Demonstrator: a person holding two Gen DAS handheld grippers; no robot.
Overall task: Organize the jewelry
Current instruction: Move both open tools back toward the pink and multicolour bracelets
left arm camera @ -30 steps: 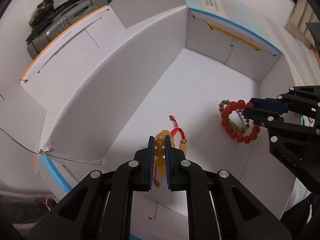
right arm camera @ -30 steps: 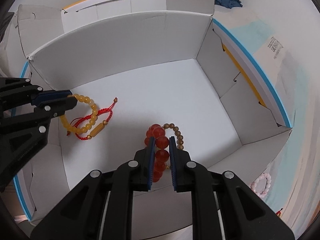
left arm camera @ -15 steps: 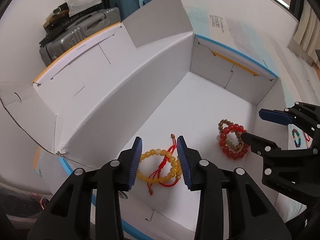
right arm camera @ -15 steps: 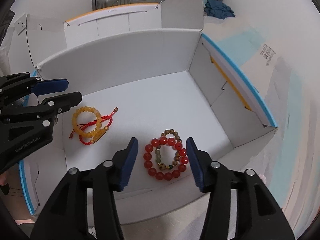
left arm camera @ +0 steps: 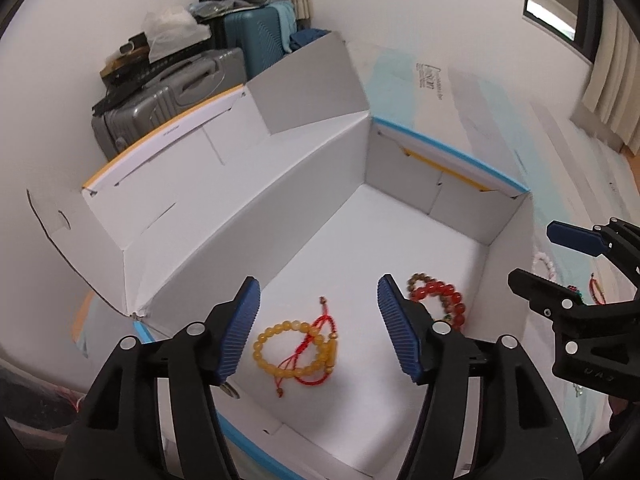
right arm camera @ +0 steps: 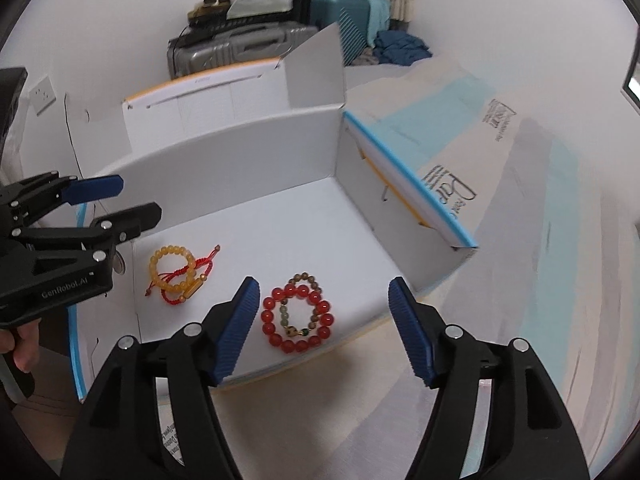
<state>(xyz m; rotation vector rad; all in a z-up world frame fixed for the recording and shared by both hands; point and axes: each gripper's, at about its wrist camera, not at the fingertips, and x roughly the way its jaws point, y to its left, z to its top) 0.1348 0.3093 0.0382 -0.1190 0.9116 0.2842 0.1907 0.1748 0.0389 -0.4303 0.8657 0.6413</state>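
Jewelry lies in two small heaps on the floor of the open white cardboard box (right arm camera: 304, 152); a yellow amber-like bead bracelet (left arm camera: 294, 346) tangled with a red braided cord bracelet (left arm camera: 316, 356) sits at about 9 o'clock in the right wrist view, and a bracelet of large red round beads (right arm camera: 297, 318) ringing a smaller brown-and-green bead bracelet (right arm camera: 306, 304) sits near 6 o'clock, close to the box's near wall. The left gripper (left arm camera: 318, 330) hangs above the yellow heap with its blue pads wide apart, holding nothing; the right gripper (right arm camera: 322, 326) hangs over the red heap, likewise spread and empty. Both deposits look finished — this reads as the release-and-withdraw step. More pieces lie outside the box at about 3 o'clock in the left wrist view — a pale pink bead bracelet (left arm camera: 544, 266) among them; the next move likely calls for swinging a spread gripper out over one of those and closing on its beads.
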